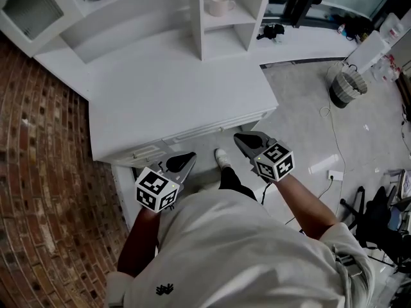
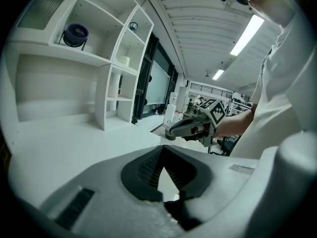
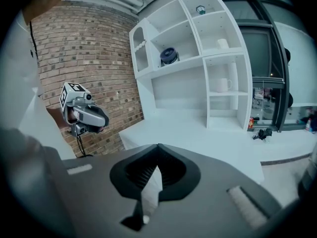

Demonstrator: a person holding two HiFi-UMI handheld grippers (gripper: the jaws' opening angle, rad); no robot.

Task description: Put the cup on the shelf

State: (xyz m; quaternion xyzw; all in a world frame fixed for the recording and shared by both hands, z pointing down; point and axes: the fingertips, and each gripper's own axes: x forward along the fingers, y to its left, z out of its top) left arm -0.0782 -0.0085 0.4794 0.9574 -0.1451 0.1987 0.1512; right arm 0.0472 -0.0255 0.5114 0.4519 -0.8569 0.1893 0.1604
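Looking from the left, we meet a brick wall [image 1: 38,172] running along the side of a white desk [image 1: 173,101]. The desk's bare top spreads toward a white shelf unit [image 1: 221,40] at its back. On the wide upper board of that unit, toward the left, sits a dark round thing [image 3: 169,56]. The cup [image 1: 219,5] is white, with its handle turned to the right. It stands upright in a compartment of the shelf's narrow right-hand column, well apart from both grippers. A smaller pale thing [image 3: 223,43] rests in the compartment above it. We hold the left gripper [image 1: 187,158] just off the desk's near edge, its jaws clenched tip to tip on nothing. The right gripper [image 1: 241,138] hangs beside it, near the desk's front corner, jaws likewise pressed together and empty. The open desk top lies between them and the shelf. Right of the desk a grey floor [image 1: 302,127] opens, with a basket [image 1: 348,85] near a low white ledge [image 1: 308,43]. A small black object [image 1: 273,31] lies on that ledge. A thin cable [image 1: 331,133] trails across the floor toward a white power strip [image 1: 334,174].
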